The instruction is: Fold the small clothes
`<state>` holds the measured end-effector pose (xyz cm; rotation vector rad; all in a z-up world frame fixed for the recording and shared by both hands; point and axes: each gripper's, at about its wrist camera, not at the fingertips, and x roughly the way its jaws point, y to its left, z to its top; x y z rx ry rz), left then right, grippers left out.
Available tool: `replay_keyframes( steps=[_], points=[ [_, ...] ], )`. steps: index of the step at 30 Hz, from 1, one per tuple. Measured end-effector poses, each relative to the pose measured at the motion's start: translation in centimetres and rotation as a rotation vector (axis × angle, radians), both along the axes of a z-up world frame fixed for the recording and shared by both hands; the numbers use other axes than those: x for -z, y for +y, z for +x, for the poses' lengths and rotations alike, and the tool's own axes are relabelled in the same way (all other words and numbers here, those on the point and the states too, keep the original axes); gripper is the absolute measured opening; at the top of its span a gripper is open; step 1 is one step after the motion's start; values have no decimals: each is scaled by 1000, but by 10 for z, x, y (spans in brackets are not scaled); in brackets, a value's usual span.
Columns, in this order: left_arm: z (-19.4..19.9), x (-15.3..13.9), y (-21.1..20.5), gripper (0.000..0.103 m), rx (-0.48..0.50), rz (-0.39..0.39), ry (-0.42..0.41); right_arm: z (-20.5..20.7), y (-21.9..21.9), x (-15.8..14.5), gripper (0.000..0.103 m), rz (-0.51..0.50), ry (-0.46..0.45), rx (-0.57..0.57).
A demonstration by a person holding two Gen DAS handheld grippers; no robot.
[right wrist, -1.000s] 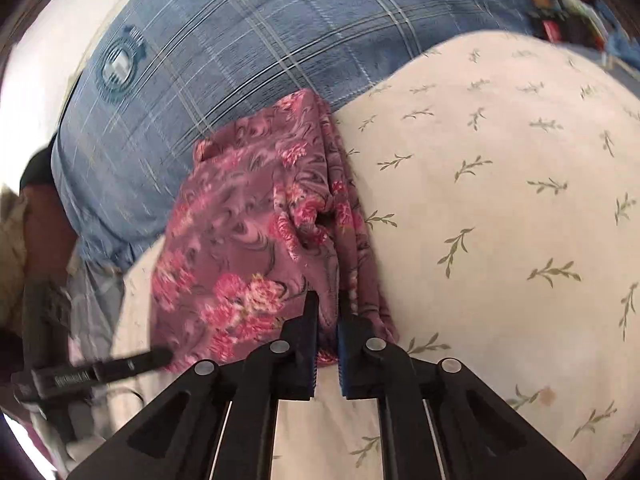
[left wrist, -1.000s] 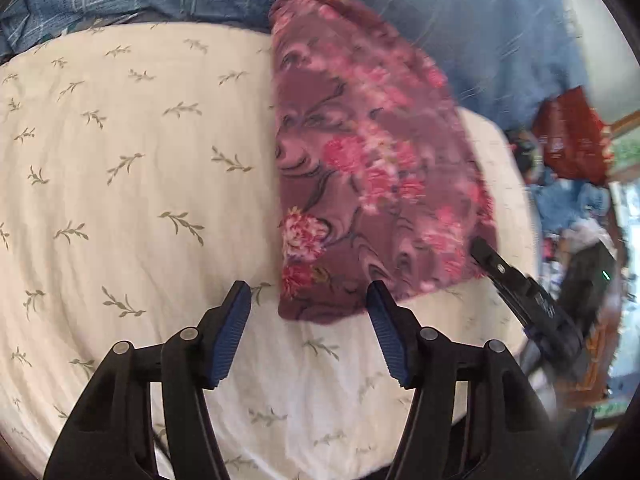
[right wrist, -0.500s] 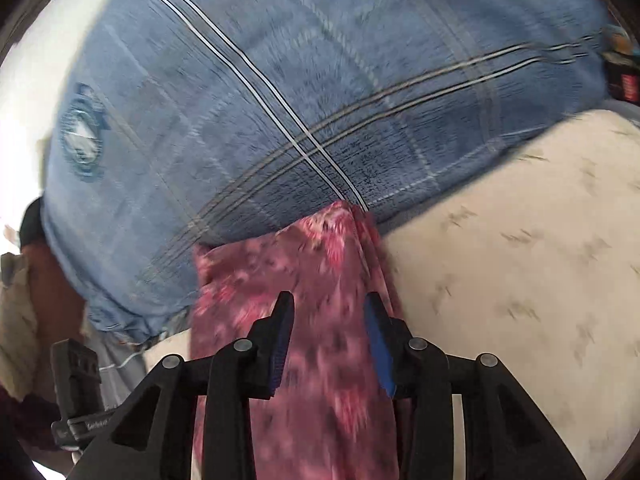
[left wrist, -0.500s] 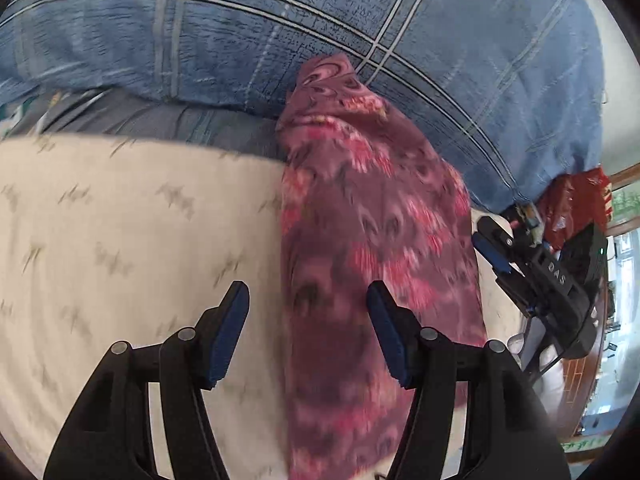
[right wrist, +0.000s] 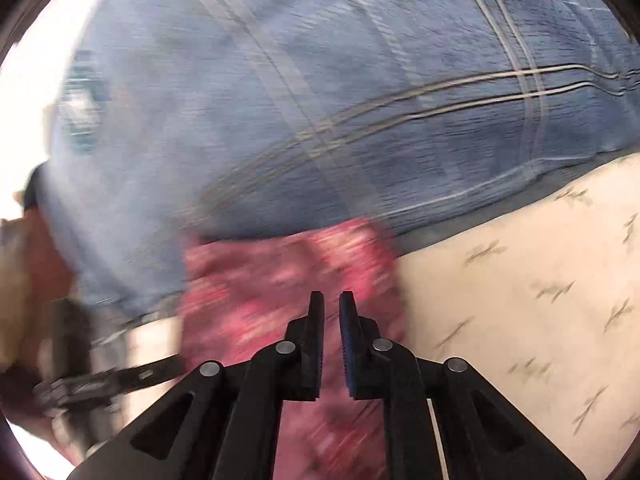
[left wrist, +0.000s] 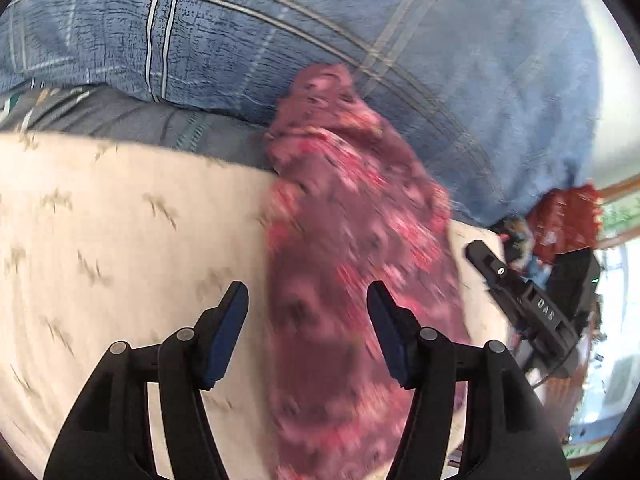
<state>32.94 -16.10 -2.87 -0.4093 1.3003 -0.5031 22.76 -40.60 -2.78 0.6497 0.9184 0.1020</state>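
In the left wrist view the left gripper [left wrist: 307, 308] hangs nearest the lens, its blue-padded jaws spread wide with nothing pressed between them; the maroon floral garment [left wrist: 352, 264] lies below the gap and under the inner side of the right-hand finger. In the right wrist view the right gripper [right wrist: 331, 312] has just been closing its jaws, which now stand nearly together with a thin slit left between the pads. The garment [right wrist: 256, 292] shows beneath and behind that slit; blur hides whether any cloth is caught in it, so I cannot tell if it pinches the fabric.

The garment lies as a long narrow strip on the cream bedsheet [left wrist: 120, 240], printed with small leafy sprigs. Its near end runs out of the bottom of the left wrist view, and its far end rises against the blue plaid pillow [left wrist: 400, 60]. Seen from the left wrist, the bare sheet spreads to the left of the garment, and the right gripper [left wrist: 472, 250] sits just off the garment's right edge. Past that edge of the garment, farther off, is a red patterned bundle [left wrist: 568, 220] among blurred clutter. The pillow fills the far part of both views, directly behind the garment's far end
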Motion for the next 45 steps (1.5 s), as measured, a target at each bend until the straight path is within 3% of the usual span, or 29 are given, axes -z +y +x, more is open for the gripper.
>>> replay_keyframes(
  steps=[1,2,3,5,7,9,11,13,15,17,19,21,27,31,32,36,40,43,45],
  points=[
    [-8,1,-1,62,6,3,-7,-7,2,0,28,35,-25,-21],
    [-16,4,-6,62,13,38,-15,-18,7,2,31,68,-51,-48],
    [-24,11,-16,64,28,118,-30,-26,14,9,37,45,-38,-69],
    [-37,11,-29,65,34,212,-92,-30,29,28,37,-81,56,-96],
    [-45,0,-32,63,41,229,-116,-42,37,17,37,-156,24,-75],
    [-56,-10,-33,63,50,225,-131,-53,37,6,39,-145,12,-51],
    [-68,-17,-32,63,50,248,-158,-75,36,-11,39,-126,-73,-24],
    [-78,-14,-35,63,51,282,-172,-94,37,-13,39,-134,-99,-9],
    [-86,-1,-39,64,66,302,-141,-105,35,-3,38,-139,-80,-22],
    [-92,10,-36,67,66,309,-114,-109,39,21,38,-194,15,-34],
    [-100,6,-41,68,78,360,-172,-121,44,24,38,-225,-49,-15],
    [-103,7,-46,69,86,376,-172,-121,46,21,38,-240,-35,7],
    [-104,9,-35,69,79,346,-143,-144,50,-5,40,-241,-81,19],
    [-107,11,-41,71,78,361,-154,-149,54,19,41,-282,14,-19],
    [-109,11,-41,72,81,362,-155,-154,57,18,41,-308,-31,-28],
    [-109,11,-43,73,115,344,-161,-149,58,11,43,-310,-2,-43],
    [-100,7,-22,72,136,156,-128,-137,34,-4,44,-201,-31,20],
    [-74,6,4,73,50,67,-88,-127,1,-11,54,-85,-70,135],
    [-53,8,14,73,-4,18,-49,-110,-18,-5,54,-13,-53,186]
  ],
)
